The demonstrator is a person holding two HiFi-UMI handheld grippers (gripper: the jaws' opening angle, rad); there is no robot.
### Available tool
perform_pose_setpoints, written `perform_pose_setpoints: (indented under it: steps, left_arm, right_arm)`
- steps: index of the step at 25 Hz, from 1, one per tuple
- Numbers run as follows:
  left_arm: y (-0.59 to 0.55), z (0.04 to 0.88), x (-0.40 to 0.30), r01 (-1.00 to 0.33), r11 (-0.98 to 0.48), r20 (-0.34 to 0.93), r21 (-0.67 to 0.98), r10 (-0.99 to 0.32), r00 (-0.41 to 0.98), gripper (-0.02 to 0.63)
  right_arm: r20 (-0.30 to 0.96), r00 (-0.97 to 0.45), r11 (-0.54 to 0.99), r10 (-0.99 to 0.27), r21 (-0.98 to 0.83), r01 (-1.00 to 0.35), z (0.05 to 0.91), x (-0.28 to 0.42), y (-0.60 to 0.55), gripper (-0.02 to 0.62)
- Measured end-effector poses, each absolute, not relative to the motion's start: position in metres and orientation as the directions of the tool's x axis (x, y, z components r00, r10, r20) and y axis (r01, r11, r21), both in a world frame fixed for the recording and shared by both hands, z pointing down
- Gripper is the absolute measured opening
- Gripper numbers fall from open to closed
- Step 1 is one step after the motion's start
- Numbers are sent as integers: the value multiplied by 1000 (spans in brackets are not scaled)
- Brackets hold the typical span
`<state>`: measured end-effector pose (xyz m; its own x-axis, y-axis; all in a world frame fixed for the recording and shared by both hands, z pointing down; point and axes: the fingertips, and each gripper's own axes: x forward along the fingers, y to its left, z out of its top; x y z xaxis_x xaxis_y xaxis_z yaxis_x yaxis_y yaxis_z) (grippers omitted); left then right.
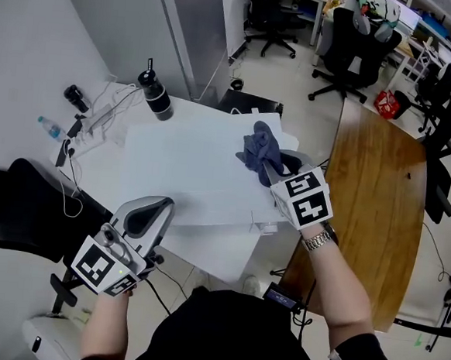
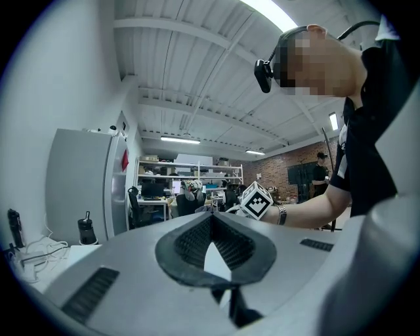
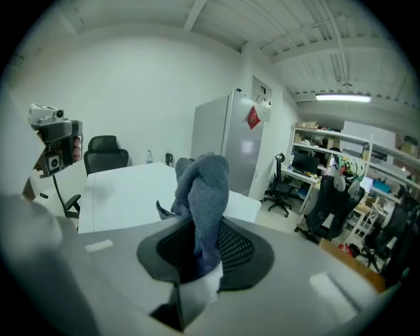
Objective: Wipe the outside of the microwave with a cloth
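A grey-blue cloth (image 1: 261,147) hangs bunched from my right gripper (image 1: 277,168), which is shut on it just over the right part of a white box-like top (image 1: 187,172); I cannot tell whether this is the microwave. In the right gripper view the cloth (image 3: 203,197) stands up between the pads of the right gripper (image 3: 197,256), with the white top (image 3: 125,190) beyond. My left gripper (image 1: 149,212) is at the lower left, off the near edge of the white top, shut with nothing in it. In its own view the left gripper (image 2: 211,230) has its pads together.
A black bottle (image 1: 156,94), a small plastic bottle (image 1: 51,128) and cables (image 1: 98,115) lie at the table's far left. A black chair (image 1: 21,206) stands left, a wooden table (image 1: 380,195) right, and a tall grey cabinet (image 1: 144,29) behind.
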<state>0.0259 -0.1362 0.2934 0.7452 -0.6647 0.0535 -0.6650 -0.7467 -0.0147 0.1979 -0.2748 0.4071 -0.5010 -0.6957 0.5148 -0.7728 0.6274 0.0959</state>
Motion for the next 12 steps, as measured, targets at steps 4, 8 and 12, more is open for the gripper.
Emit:
perform_pose_setpoints:
  steps: [4,8,12]
  left_arm:
    - [-132,292,43,-671,-741,57,-21,-671,739,5]
    - [-129,290,58,-678,-734,64,-27,-678,732,5]
    - [-126,288,69,-694,-720,65,-34,-694,717,5]
  right_arm:
    - [485,-510,612,-710,68,-788,410,220,-276,86]
    - [450,-513,595,-731,52,-802,409,240,-280,86]
    - [412,-522,577,-747,13,-816,412,258,-285,86]
